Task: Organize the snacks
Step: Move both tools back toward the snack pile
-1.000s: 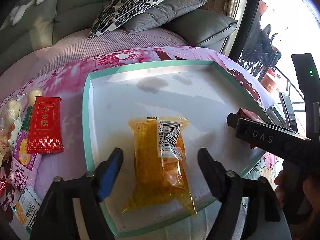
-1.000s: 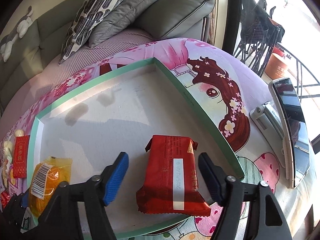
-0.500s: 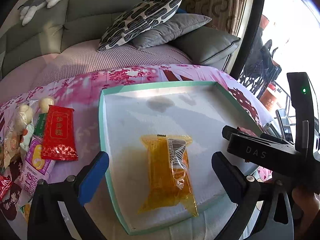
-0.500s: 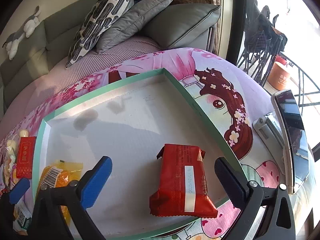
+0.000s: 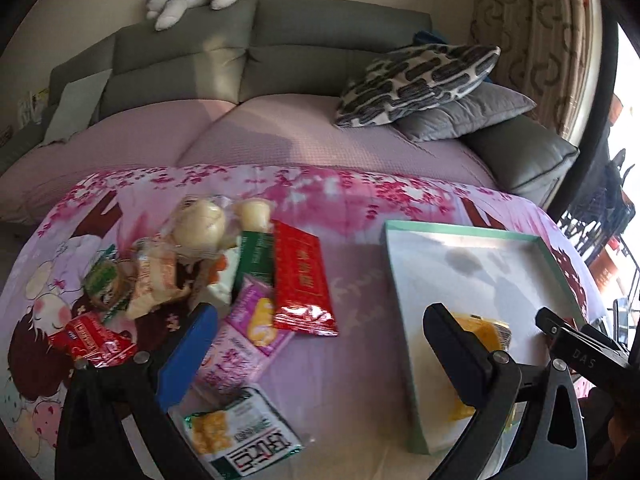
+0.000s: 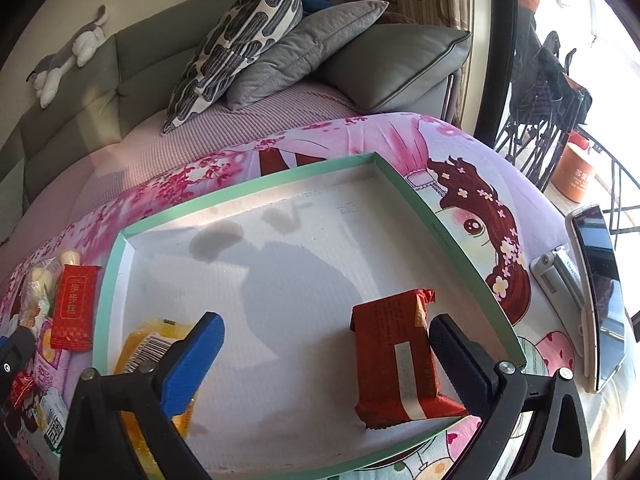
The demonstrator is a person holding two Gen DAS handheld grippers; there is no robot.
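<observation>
So on my left wrist cam, far left of the table there's a small red crinkly packet (image 5: pixel 90 338) on the pink cartoon tablecloth (image 5: pixel 352 364), then a messy heap of snacks: a clear bag with round pale buns (image 5: pixel 202 224), a green-labelled pack (image 5: pixel 256 258) tucked beside it, a long red packet (image 5: pixel 302 280) lying over a pink-purple one (image 5: pixel 256 322), and closest to me a white and green pack with black lettering (image 5: pixel 240 440). My left gripper (image 5: pixel 320 344) is hanging over that pile with its fingers spread all the way and nothing between them, blue pad (image 5: pixel 188 354) on the left, black one on the right. Further right sits the shallow mint-rimmed tray (image 5: pixel 394 280), and the yellow snack pack (image 5: pixel 480 328) is lying in it, half hidden behind my black finger. On the right wrist cam the same tray (image 6: pixel 248 188) fills most of the view: the yellow pack with the barcode (image 6: pixel 148 344) is in the near-left part, the dark red wrapped snack (image 6: pixel 394 354) in the near-right part, well apart from each other. My right gripper (image 6: pixel 324 350) is also fully released. The red snack sits just inside the black finger (image 6: pixel 460 360), and I can't tell from here if that finger is touching it, but the blue one is well clear, so it isn't gripped. Off to the right of the tray a phone (image 6: pixel 600 288) leans on a little stand (image 6: pixel 556 276) on the cloth. Sofa with a patterned cushion (image 6: pixel 240 44) is behind it all.
</observation>
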